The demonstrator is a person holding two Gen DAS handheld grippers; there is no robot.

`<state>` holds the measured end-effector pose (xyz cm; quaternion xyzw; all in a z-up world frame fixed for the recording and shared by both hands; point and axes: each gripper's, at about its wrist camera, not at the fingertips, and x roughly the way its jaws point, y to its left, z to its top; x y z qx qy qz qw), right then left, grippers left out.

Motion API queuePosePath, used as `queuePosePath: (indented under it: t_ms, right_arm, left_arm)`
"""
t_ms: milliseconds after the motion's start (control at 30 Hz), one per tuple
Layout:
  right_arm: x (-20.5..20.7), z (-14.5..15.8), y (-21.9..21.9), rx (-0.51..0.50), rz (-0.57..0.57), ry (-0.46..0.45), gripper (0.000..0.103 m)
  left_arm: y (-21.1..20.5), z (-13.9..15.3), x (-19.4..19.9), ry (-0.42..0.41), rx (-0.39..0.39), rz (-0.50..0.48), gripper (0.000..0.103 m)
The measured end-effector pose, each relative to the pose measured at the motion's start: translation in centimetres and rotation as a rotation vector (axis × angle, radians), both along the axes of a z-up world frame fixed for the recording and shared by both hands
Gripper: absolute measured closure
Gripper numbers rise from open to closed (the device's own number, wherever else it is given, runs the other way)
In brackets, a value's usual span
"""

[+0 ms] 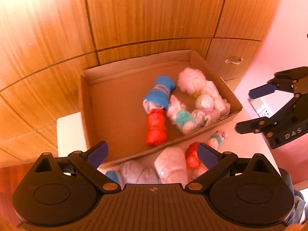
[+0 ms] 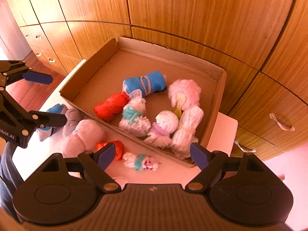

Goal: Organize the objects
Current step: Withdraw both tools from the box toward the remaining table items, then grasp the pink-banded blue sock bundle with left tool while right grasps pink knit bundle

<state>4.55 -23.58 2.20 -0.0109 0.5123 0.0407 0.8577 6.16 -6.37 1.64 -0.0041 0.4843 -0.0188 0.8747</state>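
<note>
**Both grippers empty above the loose bundles beside the box**

Left wrist view: the left gripper hangs over the near edge of the cardboard box. Its fingers stand wide apart and hold nothing. Just below and between them, outside the box on the table, lie a pale grey sock roll and a small red bundle, the latter close to the right-side finger. A little further to the right lies a small teal-tied bundle. Inside the box are already a blue roll, a red roll and several white fluffy ones.

Right wrist view: the right gripper also has its fingers spread, with nothing pressed between them. The teal-tied bundle lies directly ahead, between the fingers, with its long axis across the gap, so a grasp would probably need a turn of the wrist. The red bundle is beside the left-side finger. The right gripper seems the nearer one to the teal-tied bundle, and the left gripper to the grey roll.
</note>
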Motion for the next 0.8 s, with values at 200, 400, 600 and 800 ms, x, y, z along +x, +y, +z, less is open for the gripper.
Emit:
queuePosePath:
  t_ms: [200, 400, 600, 800]
  right_arm:
    - [-2.7, 0.2, 1.9, 0.047, 0.004, -0.065, 0.020]
    - [-2.9, -0.6, 5.4, 0.086, 0.007, -0.105, 0.019]
    - [-1.1, -2.4, 8.5, 0.165, -0.002, -0.093, 0.019]
    - [0.8, -5.0, 10.4, 0.200, -0.027, -0.050, 0.020]
  left_arm:
    - [1.8, -0.5, -3.9, -0.048, 0.042, 0.053, 0.001]
    - [3.8, -3.5, -6.0, -0.031, 0.152, 0.109, 0.001]
    - [4.4, -5.4, -6.3, -0.031, 0.189, 0.107, 0.001]
    - [5.2, -7.1, -5.7, -0.018, 0.170, 0.114, 0.001]
